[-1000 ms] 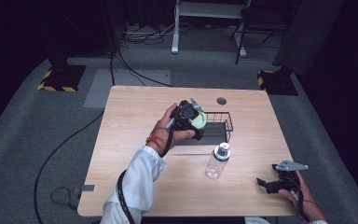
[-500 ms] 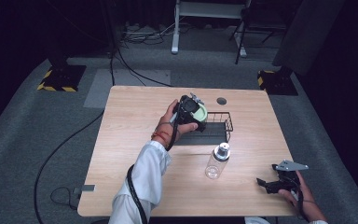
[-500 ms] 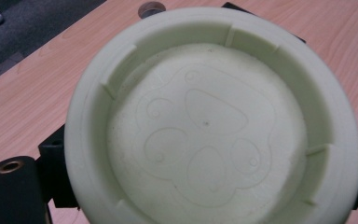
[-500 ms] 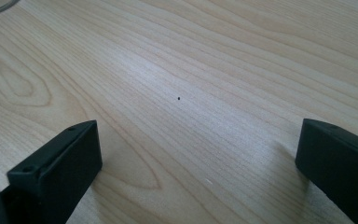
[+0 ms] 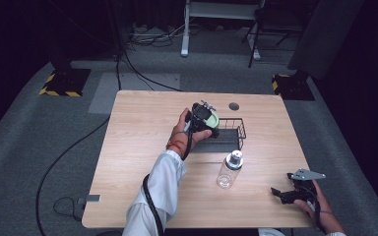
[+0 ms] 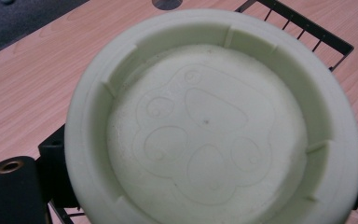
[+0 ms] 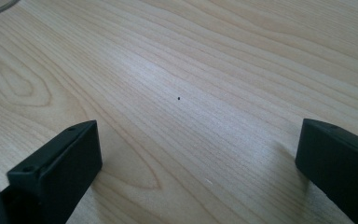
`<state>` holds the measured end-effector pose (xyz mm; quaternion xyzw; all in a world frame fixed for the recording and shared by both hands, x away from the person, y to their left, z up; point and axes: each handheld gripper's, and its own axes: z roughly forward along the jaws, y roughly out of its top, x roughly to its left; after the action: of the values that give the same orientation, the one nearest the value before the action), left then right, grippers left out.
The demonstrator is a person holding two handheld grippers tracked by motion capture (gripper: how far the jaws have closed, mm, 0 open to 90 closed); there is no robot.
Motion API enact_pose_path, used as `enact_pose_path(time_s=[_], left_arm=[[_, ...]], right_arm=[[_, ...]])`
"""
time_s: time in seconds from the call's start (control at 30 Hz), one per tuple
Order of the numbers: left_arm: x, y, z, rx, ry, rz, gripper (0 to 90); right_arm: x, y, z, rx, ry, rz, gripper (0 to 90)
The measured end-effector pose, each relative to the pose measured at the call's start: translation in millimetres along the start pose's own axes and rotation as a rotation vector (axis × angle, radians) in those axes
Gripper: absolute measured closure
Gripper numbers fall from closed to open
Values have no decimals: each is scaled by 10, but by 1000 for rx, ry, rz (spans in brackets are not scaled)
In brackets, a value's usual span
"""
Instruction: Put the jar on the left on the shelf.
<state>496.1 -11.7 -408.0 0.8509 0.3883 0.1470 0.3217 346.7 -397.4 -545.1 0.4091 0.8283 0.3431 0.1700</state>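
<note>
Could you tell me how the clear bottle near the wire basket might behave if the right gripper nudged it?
The clear bottle stands upright, tall and narrow, so it would probably tip. It looks empty, hence likely light. Round-bodied, it might then roll on the table.

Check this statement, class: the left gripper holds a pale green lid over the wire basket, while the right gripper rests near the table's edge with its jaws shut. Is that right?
Not quite. The right gripper has its jaws wide apart, with bare table between them, as the right gripper view shows. The rest stands: the left gripper holds the pale green lid over the wire basket.
</note>
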Motion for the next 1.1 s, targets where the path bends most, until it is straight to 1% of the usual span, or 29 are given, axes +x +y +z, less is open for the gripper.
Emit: enact_pose_path(time_s=[0.07, 0.17, 0.27, 0.3, 0.33, 0.37, 0.47, 0.57, 0.6, 0.63, 0.67, 0.7, 0.73, 0.8, 0.87, 0.9, 0.97, 1.03, 1.1], left_arm=[[-3, 4, 5, -1, 0, -1, 110], [-42, 17, 31, -6, -5, 1, 110], [-65, 27, 37, -6, 1, 0, 110], [-93, 32, 31, 1, -1, 4, 110], [-93, 32, 31, 1, -1, 4, 110], [-107, 28, 26, 0, 9, 6, 110], [-111, 23, 22, 1, 15, -5, 110], [-118, 24, 10, 7, 47, 4, 111], [-105, 25, 12, 4, 56, -2, 111], [-81, 25, 14, 0, 54, -17, 110], [-81, 25, 14, 0, 54, -17, 110], [-57, 26, 21, -6, 55, -31, 111], [-23, 26, 44, -1, 74, -36, 110], [2, 12, 69, -4, 58, -44, 110], [9, 4, 79, -8, 56, -51, 110], [15, -6, 107, -15, 64, -63, 110], [19, -14, 137, -22, 61, -73, 110], [19, -17, 154, -20, 57, -73, 110], [-3, -29, 210, -16, 62, -79, 110]], right_arm=[[0, 0, 0, 0, 0, 0, 2], [0, 0, 0, 0, 0, 0, 3], [0, 0, 0, 0, 0, 0, 2], [0, 0, 0, 0, 0, 0, 2], [0, 0, 0, 0, 0, 0, 3], [0, 0, 0, 0, 0, 0, 3], [0, 0, 0, 0, 0, 0, 2], [0, 0, 0, 0, 0, 0, 3], [0, 0, 0, 0, 0, 0, 2], [0, 0, 0, 0, 0, 0, 3], [0, 0, 0, 0, 0, 0, 3], [0, 0, 0, 0, 0, 0, 3], [0, 0, 0, 0, 0, 0, 2], [0, 0, 0, 0, 0, 0, 3], [0, 0, 0, 0, 0, 0, 3], [0, 0, 0, 0, 0, 0, 3], [0, 0, 0, 0, 0, 0, 3], [0, 0, 0, 0, 0, 0, 3], [0, 0, 0, 0, 0, 0, 3]])
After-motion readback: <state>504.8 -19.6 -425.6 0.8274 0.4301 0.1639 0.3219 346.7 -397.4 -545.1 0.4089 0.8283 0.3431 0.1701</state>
